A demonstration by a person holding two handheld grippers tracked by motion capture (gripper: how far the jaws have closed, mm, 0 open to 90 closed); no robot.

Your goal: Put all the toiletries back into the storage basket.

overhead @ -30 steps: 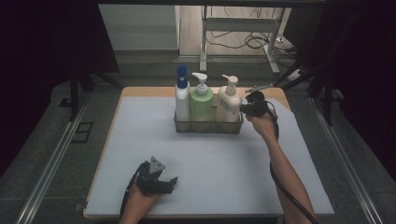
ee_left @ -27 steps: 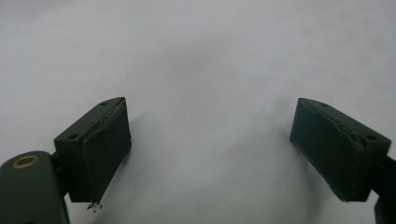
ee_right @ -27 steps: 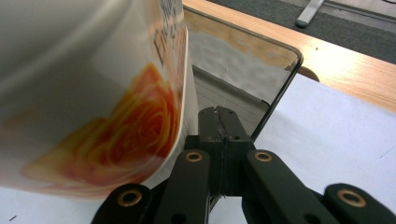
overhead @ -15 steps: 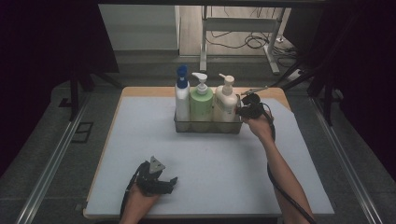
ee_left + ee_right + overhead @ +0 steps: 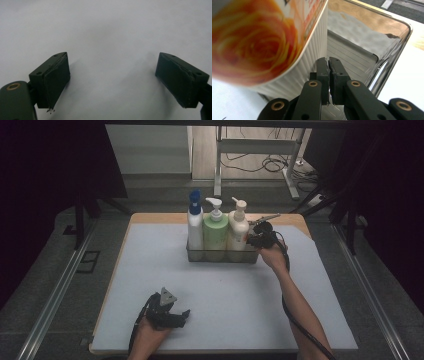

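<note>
We find the cream pump bottle [image 5: 237, 231] standing upright at the right end of a clear tray [image 5: 222, 256], its long axis vertical and its pump nozzle turned toward the right in the high view. The tray sits at the far middle of the desk [image 5: 225, 295], its long axis running left to right. In the right gripper view the cream pump bottle [image 5: 269, 37] shows an orange flower print and a ribbed white lower body, and it leans across the picture because the camera is tilted. To its left in the tray stand a green pump bottle [image 5: 215, 230] and then a white bottle with a blue cap [image 5: 194, 222], both upright, the three touching or nearly touching in a row.

The right hand-held gripper [image 5: 255, 239] is at the tray's right end, just beside the cream pump bottle. Its jaws are closed together with nothing between them, and in the right gripper view its tips [image 5: 328, 62] point into the tray space next to the bottle's ribbed base; we cannot tell whether they touch the bottle. The right forearm reaches forward across the desk, the wrist slightly bent inward.

The left hand-held gripper [image 5: 175, 316] rests low near the front left edge of the desk, well apart from the tray. Its jaws [image 5: 112, 80] stand wide open over bare desk surface, holding nothing.
</note>
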